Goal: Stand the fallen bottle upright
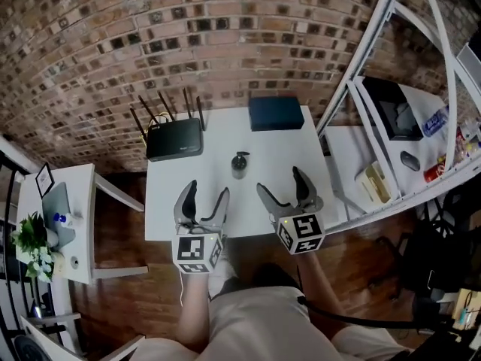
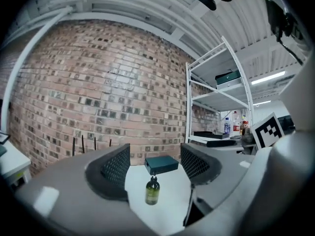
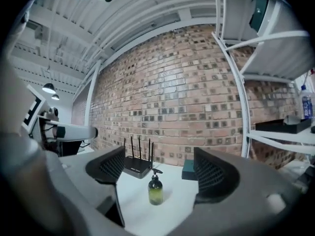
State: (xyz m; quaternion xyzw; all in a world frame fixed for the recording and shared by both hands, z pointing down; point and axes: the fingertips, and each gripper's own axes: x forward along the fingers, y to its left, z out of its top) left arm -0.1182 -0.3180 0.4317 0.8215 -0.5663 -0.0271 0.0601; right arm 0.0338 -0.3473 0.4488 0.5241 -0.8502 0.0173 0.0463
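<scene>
A small dark green pump bottle [image 1: 240, 165] stands upright on the white table [image 1: 169, 216], near its middle. In the left gripper view the bottle [image 2: 152, 191] shows beyond the open jaws, well apart from them. It also stands past the jaws in the right gripper view, bottle [image 3: 155, 190] upright with its pump on top. My left gripper [image 1: 202, 196] is open and empty near the table's front edge. My right gripper [image 1: 280, 183] is open too, with nothing between its fingers, to the right of the left one.
A black router [image 1: 174, 137] with several antennas sits at the table's back left. A dark teal box [image 1: 276, 113] lies at the back right. A white metal shelf rack [image 1: 376, 89] stands on the right, and a small side table with a plant [image 1: 34, 239] on the left.
</scene>
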